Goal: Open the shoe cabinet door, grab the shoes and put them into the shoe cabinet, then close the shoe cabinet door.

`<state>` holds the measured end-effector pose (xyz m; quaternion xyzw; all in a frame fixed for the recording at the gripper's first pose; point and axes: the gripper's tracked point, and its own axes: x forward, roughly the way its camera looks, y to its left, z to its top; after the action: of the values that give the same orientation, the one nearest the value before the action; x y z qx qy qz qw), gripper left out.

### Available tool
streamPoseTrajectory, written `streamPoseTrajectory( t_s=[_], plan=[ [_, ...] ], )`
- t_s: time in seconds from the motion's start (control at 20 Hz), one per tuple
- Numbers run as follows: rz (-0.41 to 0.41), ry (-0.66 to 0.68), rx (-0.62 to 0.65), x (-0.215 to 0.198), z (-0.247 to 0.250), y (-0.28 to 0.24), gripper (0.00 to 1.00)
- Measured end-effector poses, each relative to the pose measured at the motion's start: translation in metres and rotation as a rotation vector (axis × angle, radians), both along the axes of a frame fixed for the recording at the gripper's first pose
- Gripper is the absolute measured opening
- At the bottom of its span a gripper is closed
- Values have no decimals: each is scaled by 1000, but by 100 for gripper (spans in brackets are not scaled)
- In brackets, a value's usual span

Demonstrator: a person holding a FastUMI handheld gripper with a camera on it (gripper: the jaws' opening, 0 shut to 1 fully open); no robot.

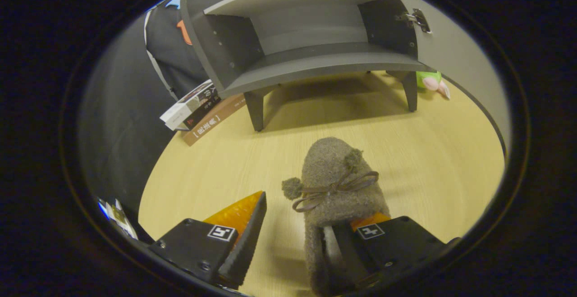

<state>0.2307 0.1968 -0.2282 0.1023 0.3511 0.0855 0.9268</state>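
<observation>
Far left, a stack of books (198, 110) lies on the wooden table (441, 162) beside the open shoe cabinet (306, 40), whose door (460, 62) swings out to the right with a small toy (430, 81) at its foot. Nearer, the gripper (295, 238) stands wide, its left finger free, its right finger tucked inside the fuzzy slipper (336, 184), which points toward the cabinet

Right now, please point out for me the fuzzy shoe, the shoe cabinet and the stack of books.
fuzzy shoe (331, 166): gripper view, on its toe, above the bow.
shoe cabinet (315, 62): gripper view, on the front edge of its lower shelf.
stack of books (191, 105): gripper view, on the top book's spine.
</observation>
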Motion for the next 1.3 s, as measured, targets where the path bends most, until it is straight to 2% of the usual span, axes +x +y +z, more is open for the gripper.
streamPoseTrajectory(
  t_s=[0.15, 0.25, 0.55, 0.8, 1.05, 1.3],
  plan=[
    [-20, -11, -23, 4, -2, -10, 41],
    [26, -4, -22, 1, -4, -6, 13],
    [37, -19, -24, -2, 8, -8, 10],
    [65, -124, -49, -2, 53, -13, 9],
    [38, -294, -31, 1, 153, -30, 9],
    [-22, -434, -78, 28, 242, -53, 9]
  ],
)
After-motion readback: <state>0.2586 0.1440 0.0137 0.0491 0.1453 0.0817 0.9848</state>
